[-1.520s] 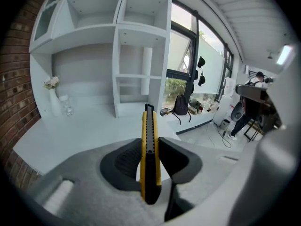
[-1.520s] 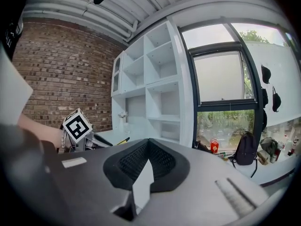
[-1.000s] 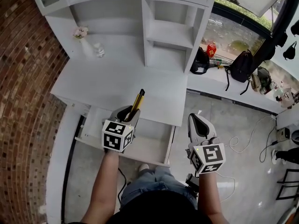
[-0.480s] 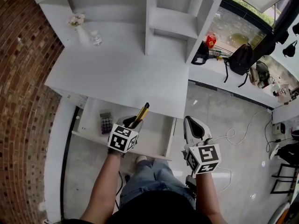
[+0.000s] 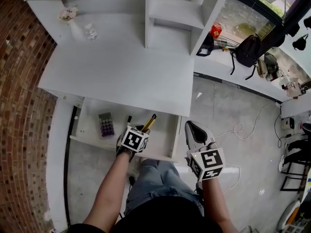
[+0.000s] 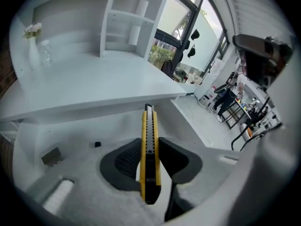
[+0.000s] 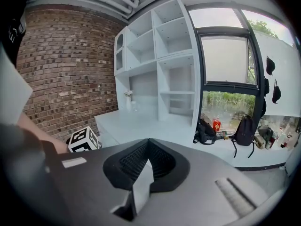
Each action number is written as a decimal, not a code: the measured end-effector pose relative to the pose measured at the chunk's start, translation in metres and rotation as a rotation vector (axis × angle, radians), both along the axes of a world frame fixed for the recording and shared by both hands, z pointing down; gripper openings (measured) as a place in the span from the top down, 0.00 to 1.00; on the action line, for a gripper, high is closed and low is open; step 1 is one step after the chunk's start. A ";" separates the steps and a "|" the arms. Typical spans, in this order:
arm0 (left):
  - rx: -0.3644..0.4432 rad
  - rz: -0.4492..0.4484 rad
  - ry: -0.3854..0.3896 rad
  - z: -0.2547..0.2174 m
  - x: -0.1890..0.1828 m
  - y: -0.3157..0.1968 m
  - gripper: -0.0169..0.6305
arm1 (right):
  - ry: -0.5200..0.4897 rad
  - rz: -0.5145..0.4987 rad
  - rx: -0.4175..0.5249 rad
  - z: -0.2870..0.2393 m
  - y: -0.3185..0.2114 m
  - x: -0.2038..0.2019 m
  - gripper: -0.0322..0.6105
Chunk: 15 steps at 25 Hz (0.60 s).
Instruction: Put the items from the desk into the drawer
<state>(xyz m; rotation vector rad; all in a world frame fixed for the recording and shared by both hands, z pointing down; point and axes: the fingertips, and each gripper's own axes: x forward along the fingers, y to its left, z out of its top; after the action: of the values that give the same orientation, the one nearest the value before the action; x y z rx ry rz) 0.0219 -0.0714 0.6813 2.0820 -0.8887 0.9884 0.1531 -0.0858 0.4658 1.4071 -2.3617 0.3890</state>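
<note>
Drawer (image 5: 88, 126) stands pulled out below the front edge of the white worktop (image 5: 116, 74). Inside it, toward the left, lies a dark calculator (image 5: 105, 124) with purple keys. A small black item (image 5: 129, 118) sits near the back wall; what it is cannot be made out. The rest of the drawer floor is bare white.

Left tongs (image 5: 142, 129) are low over the right half of the drawer, pointing steeply down and toward the back. They are narrowly parted, and both pads are clamped on a yellow-and-black knife (image 6: 149, 154). The knife runs lengthwise between the jaws. Its tip sticks out past them, toward the worktop's overhanging edge, and its butt reaches back toward the camera. The knife is in the air, not touching the drawer floor.

Right tongs (image 5: 193, 131) hang outside the drawer, just beyond its right side wall and over the grey floor. Their jaws are closed together with nothing between them.

Calculator and left tongs are well apart, with open drawer floor between them. The person's knees are close under the drawer front. A vase (image 5: 73, 25) and a jar (image 5: 90, 31) stand far back on the worktop.
</note>
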 end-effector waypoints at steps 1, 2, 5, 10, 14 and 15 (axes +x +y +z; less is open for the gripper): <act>-0.016 0.018 -0.004 0.006 0.004 0.000 0.79 | 0.000 0.002 -0.005 0.001 0.001 0.000 0.94; -0.030 0.037 -0.014 0.011 0.008 -0.001 0.79 | 0.000 0.004 -0.009 0.002 0.001 0.001 0.94; -0.070 0.085 -0.072 0.031 0.014 -0.005 0.79 | 0.006 0.015 -0.026 0.007 0.003 0.005 0.94; -0.142 0.107 -0.186 0.061 0.006 -0.008 0.79 | 0.011 0.044 -0.049 0.013 0.002 0.011 0.94; -0.172 0.101 -0.228 0.079 0.002 -0.011 0.79 | -0.015 0.076 -0.079 0.021 -0.001 0.017 0.94; -0.177 0.102 -0.233 0.083 0.002 -0.012 0.79 | -0.016 0.081 -0.084 0.023 -0.002 0.018 0.94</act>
<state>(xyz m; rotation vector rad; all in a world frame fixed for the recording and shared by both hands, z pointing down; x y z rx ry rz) 0.0236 -0.0830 0.7643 1.9052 -0.7822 1.3350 0.1713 -0.0878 0.4884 1.4685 -2.2782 0.5166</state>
